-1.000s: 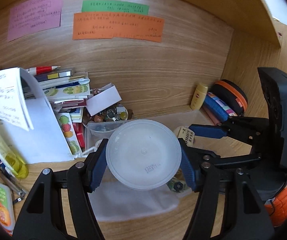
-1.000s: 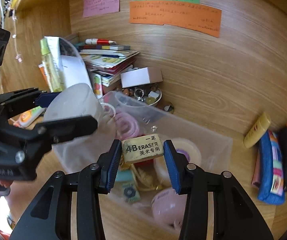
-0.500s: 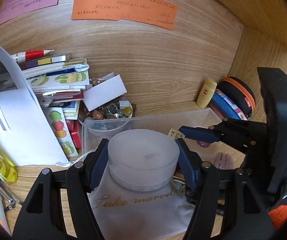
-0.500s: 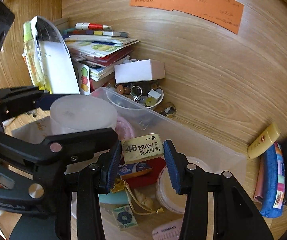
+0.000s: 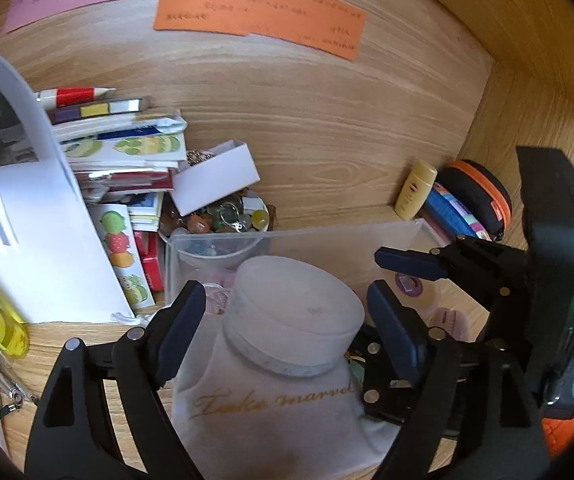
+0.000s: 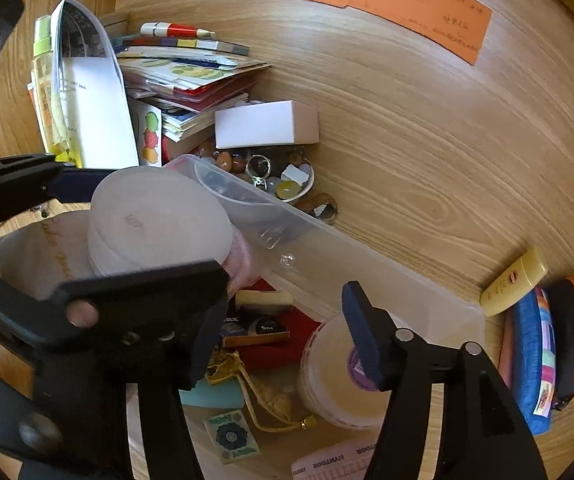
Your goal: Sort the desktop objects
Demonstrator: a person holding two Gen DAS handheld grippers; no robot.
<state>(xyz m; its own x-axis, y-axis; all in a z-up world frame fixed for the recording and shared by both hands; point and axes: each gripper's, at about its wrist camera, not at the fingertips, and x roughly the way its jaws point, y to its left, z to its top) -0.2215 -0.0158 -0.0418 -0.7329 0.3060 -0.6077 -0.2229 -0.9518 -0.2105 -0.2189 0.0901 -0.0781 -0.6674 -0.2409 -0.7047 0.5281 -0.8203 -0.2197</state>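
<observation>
— Two hand-held grippers over the clear box (image 6: 367,256) on the bench (image 5: 327,120); how do they stand?

— Left hand-held gripper (image 5: 287,312) is opening, its pads clear of the frosted jar (image 5: 295,312) between them; right hand-held gripper (image 6: 283,328) is opening with nothing gripped; the eraser (image 6: 263,299) lies in the box.

wall: wood-grain back panel (image 5: 327,120), upper frame | notes: pink, green, orange papers | counter (image 6: 427,184): same wood | light: daylight, upper right
</observation>
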